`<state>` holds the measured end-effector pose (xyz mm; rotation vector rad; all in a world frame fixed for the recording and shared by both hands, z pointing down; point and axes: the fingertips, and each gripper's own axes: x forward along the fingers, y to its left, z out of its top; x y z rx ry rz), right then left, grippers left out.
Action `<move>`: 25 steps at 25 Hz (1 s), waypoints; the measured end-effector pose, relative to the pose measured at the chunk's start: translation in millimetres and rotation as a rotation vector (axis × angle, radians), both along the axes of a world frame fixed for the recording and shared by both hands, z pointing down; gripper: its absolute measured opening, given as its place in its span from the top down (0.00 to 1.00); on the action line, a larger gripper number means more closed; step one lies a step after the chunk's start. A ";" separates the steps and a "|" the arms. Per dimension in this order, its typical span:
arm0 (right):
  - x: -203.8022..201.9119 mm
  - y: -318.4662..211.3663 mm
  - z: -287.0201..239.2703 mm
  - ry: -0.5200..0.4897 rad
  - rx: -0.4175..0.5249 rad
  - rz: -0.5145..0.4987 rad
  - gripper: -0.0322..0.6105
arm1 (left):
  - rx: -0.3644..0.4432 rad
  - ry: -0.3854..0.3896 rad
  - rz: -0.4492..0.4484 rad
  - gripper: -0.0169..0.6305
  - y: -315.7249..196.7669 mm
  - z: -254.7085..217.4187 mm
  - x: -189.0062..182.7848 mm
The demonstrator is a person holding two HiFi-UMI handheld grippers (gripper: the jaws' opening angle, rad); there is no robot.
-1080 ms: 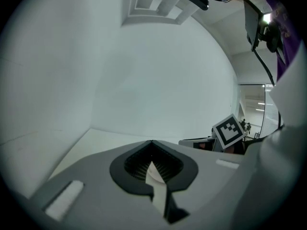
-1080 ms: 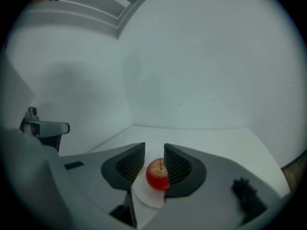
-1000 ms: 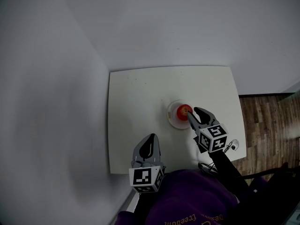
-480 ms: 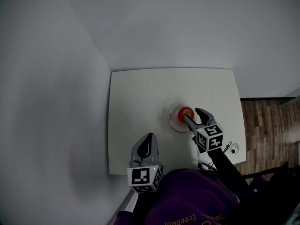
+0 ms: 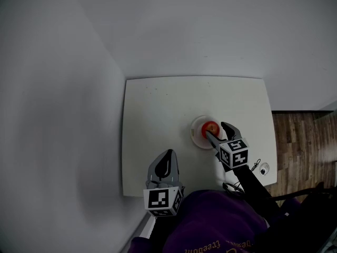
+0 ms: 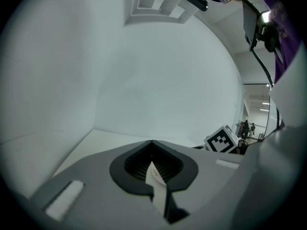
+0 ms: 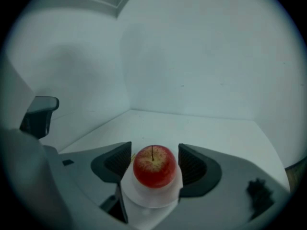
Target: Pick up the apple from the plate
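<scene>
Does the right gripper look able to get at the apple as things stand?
Probably yes: the right gripper has its opening jaws flanking the apple on the plate, seemingly not pressing it, nothing else between them.

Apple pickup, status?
Left gripper shut, empty. Right gripper jaws opening, straddling apple, pads not touching. Apple stem-up on plate. No obstruction seen.
</scene>
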<state>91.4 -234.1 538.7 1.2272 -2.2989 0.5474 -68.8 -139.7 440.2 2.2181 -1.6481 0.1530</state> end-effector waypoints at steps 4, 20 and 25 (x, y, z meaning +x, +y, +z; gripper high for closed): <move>-1.7 -0.2 8.1 0.004 -0.024 -0.005 0.48 | -0.006 -0.001 -0.022 0.96 -0.8 -0.4 -3.7; -4.3 1.2 29.9 0.042 -0.086 -0.005 0.44 | -0.016 -0.007 -0.010 0.96 -2.0 5.1 -7.4; -3.8 1.4 33.8 0.050 -0.100 -0.008 0.44 | -0.022 -0.003 -0.012 0.96 -1.6 6.8 -7.9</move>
